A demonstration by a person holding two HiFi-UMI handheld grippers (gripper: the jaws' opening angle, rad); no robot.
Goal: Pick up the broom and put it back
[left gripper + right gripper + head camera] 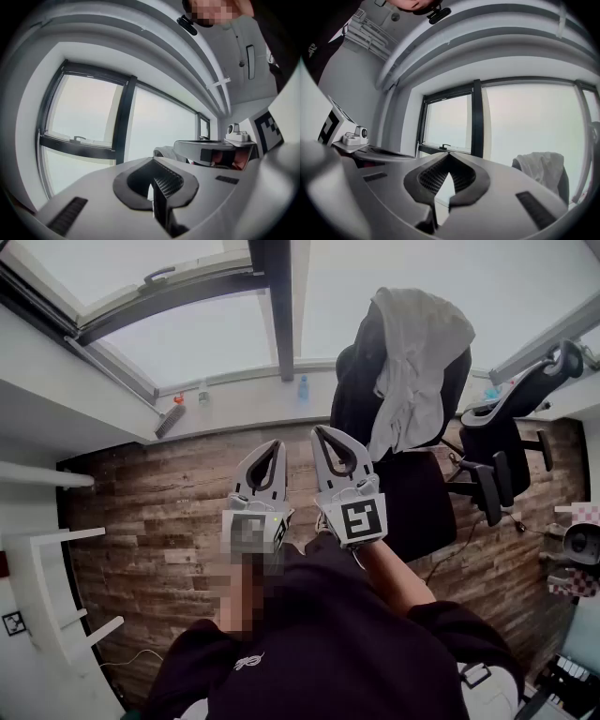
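A grey brush head with a red piece, which may be the broom, rests against the white ledge under the window, far left of both grippers. My left gripper and right gripper are held level side by side above the wooden floor, pointing at the window. Both are shut with nothing between the jaws. In the left gripper view the left gripper shows its jaws together against the window. The right gripper view shows the right gripper the same way. Neither gripper view shows the brush.
A black office chair draped with a white garment stands just right of the grippers, with a second chair beyond it. White shelving lines the left wall. A small bottle stands on the ledge. Wooden floor lies open at left.
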